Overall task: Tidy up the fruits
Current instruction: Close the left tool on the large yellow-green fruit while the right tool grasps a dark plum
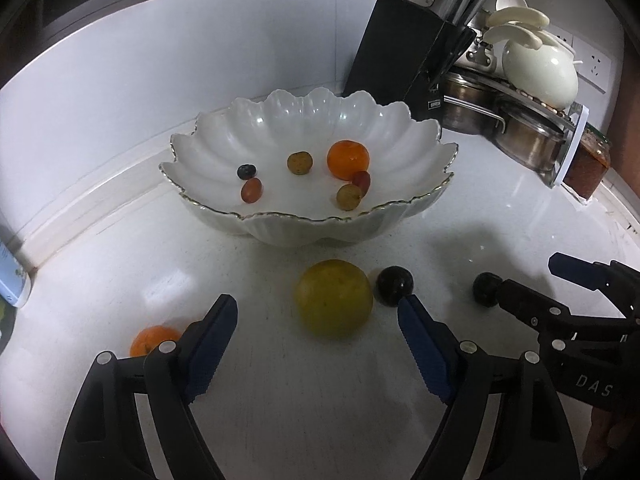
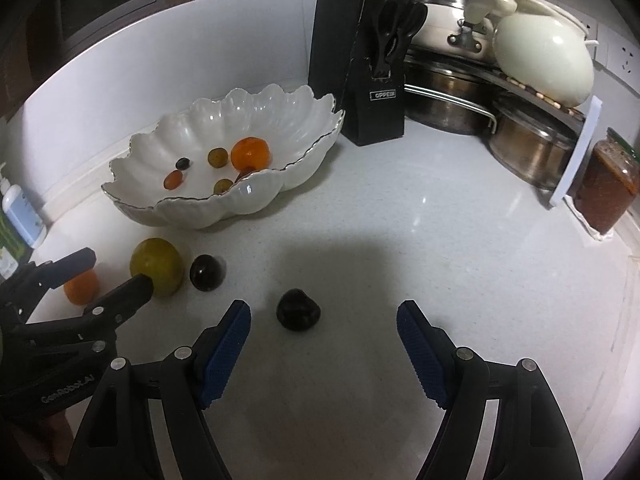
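Both tongs gape, empty. Left tongs point(image 1: 318, 316) frame the yellow-green fruit point(image 1: 334, 298) on the table point(image 1: 460, 216), before the scalloped bowl point(image 1: 224, 208). Right tongs point(image 2: 324, 322) face a dark plum point(image 2: 299, 311). Straddle each widest girth, squeeze gently.

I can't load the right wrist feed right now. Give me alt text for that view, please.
The open right gripper points at a dark plum lying on the white counter just ahead of its blue fingers. To the left lie another dark plum, a yellow-green fruit and an orange, partly behind the open left gripper. Behind them, a scalloped white bowl holds small fruits.
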